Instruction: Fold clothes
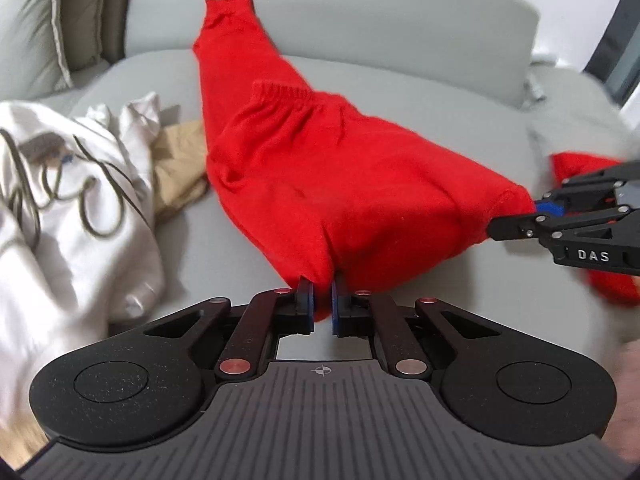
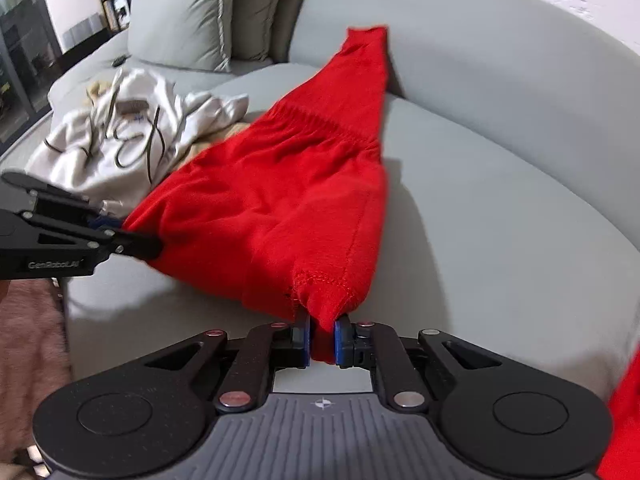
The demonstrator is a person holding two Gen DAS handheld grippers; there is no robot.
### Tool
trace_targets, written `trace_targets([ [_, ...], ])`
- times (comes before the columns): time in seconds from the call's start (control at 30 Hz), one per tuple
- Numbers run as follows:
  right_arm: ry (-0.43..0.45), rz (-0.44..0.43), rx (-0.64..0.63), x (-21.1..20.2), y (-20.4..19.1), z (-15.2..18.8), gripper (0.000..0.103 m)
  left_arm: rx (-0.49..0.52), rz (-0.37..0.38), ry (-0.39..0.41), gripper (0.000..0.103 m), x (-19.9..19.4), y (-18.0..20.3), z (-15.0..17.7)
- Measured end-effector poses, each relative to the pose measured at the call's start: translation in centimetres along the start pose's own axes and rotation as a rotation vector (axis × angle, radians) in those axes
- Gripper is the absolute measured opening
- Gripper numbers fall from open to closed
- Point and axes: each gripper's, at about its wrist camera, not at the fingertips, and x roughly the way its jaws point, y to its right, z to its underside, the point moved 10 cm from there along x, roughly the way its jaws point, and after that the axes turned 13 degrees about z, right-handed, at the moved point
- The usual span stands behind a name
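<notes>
A red knit sweater (image 1: 320, 168) lies stretched across the grey sofa seat (image 1: 460, 96), one sleeve reaching up the backrest. My left gripper (image 1: 322, 300) is shut on the sweater's near edge. From the right, my right gripper (image 1: 516, 220) pinches another corner of it. In the right wrist view the red sweater (image 2: 280, 200) runs away from my right gripper (image 2: 322, 336), which is shut on a bunched hem corner. The left gripper (image 2: 140, 240) holds the sweater's left corner there. More red cloth hangs at the lower right edge (image 2: 624, 420).
A crumpled white hoodie (image 1: 68, 200) with dark cords lies to the left on the seat, over a tan garment (image 1: 180, 168). Grey cushions (image 2: 180, 12) stand at the back left. A pink rug (image 2: 28, 360) covers the floor beside the sofa.
</notes>
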Motion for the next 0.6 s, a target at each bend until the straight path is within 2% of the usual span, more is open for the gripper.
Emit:
trace_targets([
  [0.1,-0.049,-0.030,0.086,-3.6,0.8,3.1,0.010,0.006,0.020,-0.036,0.007,-1.2,2.4,2.8],
  [0.2,-0.106,-0.058,0.131,-5.1,-0.6,6.7,0.010,0.008,-0.004,-0.087,0.007,-2.1,3.6,6.4],
  [0.3,-0.110,-0.038,0.112,-5.4,-1.8,9.0,0.010,0.023,-0.035,-0.125,0.006,-3.0,4.3,9.2],
  [0.43,-0.108,-0.005,0.077,-5.8,-3.4,11.9,0.012,0.015,-0.059,-0.133,0.007,-3.5,4.1,10.4],
  [0.57,-0.116,0.033,0.034,-6.3,-4.2,13.8,0.013,0.024,-0.085,-0.182,0.009,-2.7,3.6,11.3],
  [0.6,-0.117,0.047,0.028,-6.5,-4.0,13.8,0.018,0.029,-0.086,-0.180,0.009,-3.1,3.7,11.2],
])
